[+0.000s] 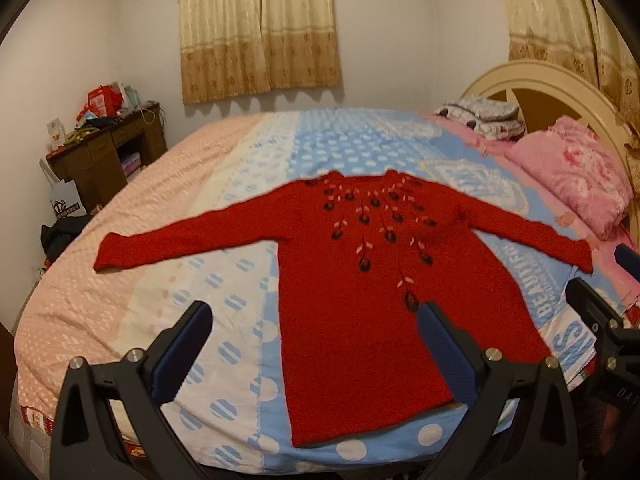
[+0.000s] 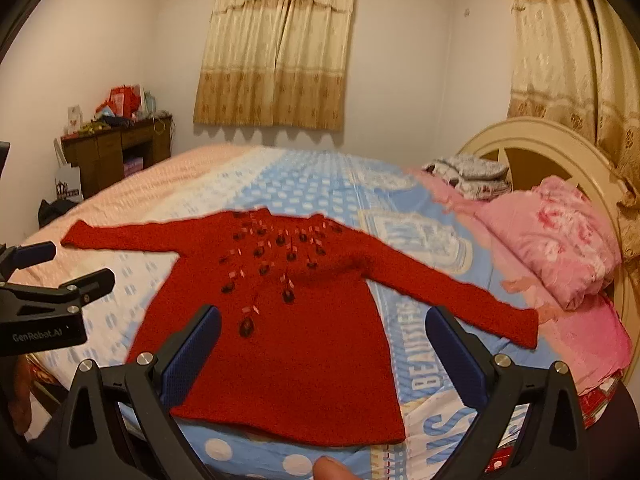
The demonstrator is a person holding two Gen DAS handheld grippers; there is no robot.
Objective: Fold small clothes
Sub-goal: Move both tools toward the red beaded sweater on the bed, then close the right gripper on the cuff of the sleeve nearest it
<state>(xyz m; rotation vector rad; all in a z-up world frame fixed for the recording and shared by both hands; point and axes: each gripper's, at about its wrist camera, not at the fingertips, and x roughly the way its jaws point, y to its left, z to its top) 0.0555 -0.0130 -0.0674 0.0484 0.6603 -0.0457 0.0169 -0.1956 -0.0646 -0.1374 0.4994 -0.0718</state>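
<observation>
A red knitted sweater (image 1: pixel 352 300) with dark flower trim on the chest lies flat, face up, on the bed (image 1: pixel 240 168), both sleeves spread out sideways. It also shows in the right wrist view (image 2: pixel 304 336). My left gripper (image 1: pixel 316 320) is open and empty, held above the sweater's hem and lower left side. My right gripper (image 2: pixel 324 324) is open and empty, held above the sweater's lower body. The left gripper shows at the left edge of the right wrist view (image 2: pixel 52 268); the right gripper shows at the right edge of the left wrist view (image 1: pixel 600 276).
A pink pillow (image 1: pixel 576 172) and folded patterned cloth (image 1: pixel 484 116) lie by the cream headboard (image 1: pixel 560 88) at the right. A cluttered brown desk (image 1: pixel 108 148) stands at the far left by the wall. Curtains (image 1: pixel 260 28) hang behind the bed.
</observation>
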